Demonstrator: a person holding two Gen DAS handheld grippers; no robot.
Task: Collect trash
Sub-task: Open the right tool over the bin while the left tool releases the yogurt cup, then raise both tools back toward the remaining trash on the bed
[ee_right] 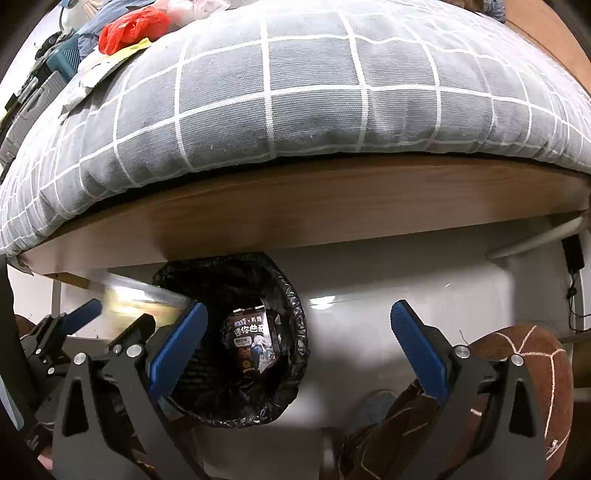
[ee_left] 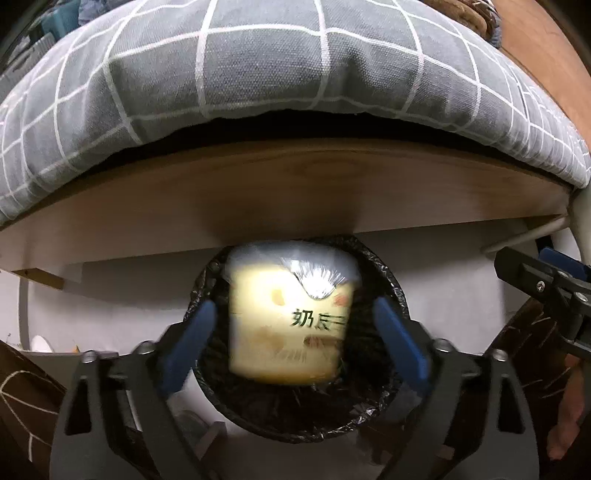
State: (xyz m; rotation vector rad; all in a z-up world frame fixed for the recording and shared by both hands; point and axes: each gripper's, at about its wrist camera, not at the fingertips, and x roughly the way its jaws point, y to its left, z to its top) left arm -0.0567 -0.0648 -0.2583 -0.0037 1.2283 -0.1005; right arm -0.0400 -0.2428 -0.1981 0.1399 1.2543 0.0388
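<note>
The fingers of the left gripper are standing wide as a blurred yellow wrapper is dropping into the black-lined bin, the right gripper is gaping empty, and litter is still waiting on the far bed.

Between the left gripper's matt blue ribbed pads, the wrapper looked like glossy plastic film with a silvery foil top. Below it, the bin liner was crinkled, shiny black plastic. Ahead lay woven grey cloth bedding over a smooth wooden board.
</note>
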